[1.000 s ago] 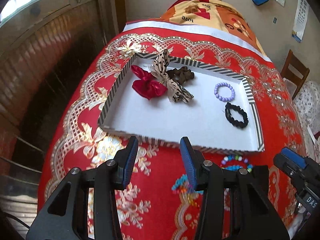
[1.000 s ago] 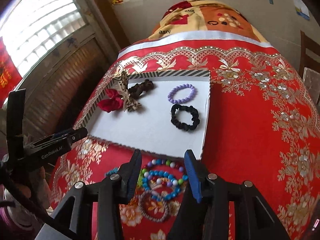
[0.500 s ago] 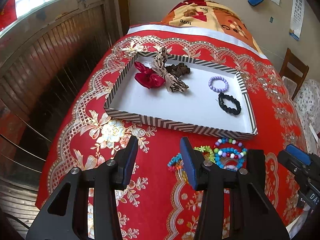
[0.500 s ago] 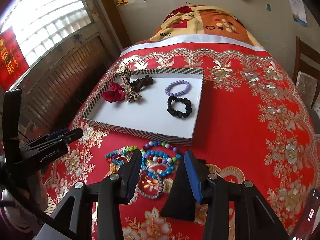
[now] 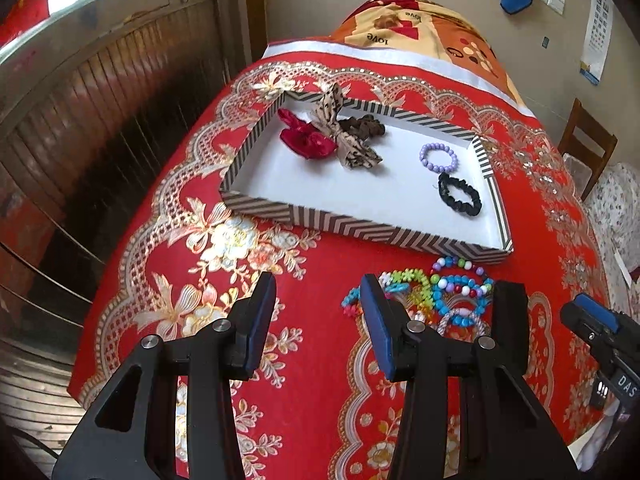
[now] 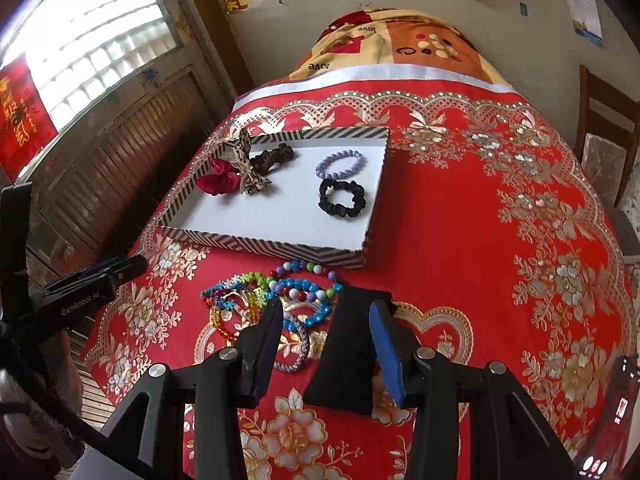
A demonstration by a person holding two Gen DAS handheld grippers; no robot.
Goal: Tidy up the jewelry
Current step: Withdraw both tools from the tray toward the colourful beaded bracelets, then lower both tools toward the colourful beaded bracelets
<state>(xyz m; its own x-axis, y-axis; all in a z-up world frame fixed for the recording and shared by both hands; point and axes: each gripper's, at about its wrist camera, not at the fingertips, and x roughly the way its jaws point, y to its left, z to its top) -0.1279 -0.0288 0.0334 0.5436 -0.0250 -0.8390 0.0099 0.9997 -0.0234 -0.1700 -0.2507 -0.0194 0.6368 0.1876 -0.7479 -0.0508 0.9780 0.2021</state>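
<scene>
Upper centre: shallow chevron-striped white tray (image 5: 360,232) holding red bow scrunchie (image 5: 306,142), lilac bead bracelet (image 5: 438,158), black scrunchie (image 5: 460,194). Below its front wall, tangled multicoloured bead bracelets (image 6: 280,300) on red worktop cloth (image 6: 460,240). Left hand-held gripper (image 5: 318,292), right hand-held gripper (image 6: 326,320) both released, empty.

The left hand-held gripper (image 5: 318,316) was built of matte black plastic, with two angled arms carrying triangular cut-outs. Round silver screws were seen at each arm's joints. The inner faces of its fingers (image 5: 256,320) were lined with flat blue pads. The right hand-held gripper (image 6: 326,346) was made to the same pattern: black arms, silver screws, blue pads. In the right wrist view, at nine o'clock, the side of the left tool was seen, marked with pale lettering that was read as "GenRobot.AI", with a black cable below it. In the left wrist view, at four o'clock, the right tool was seen, its blue-padded tip lettered "DAS".
</scene>
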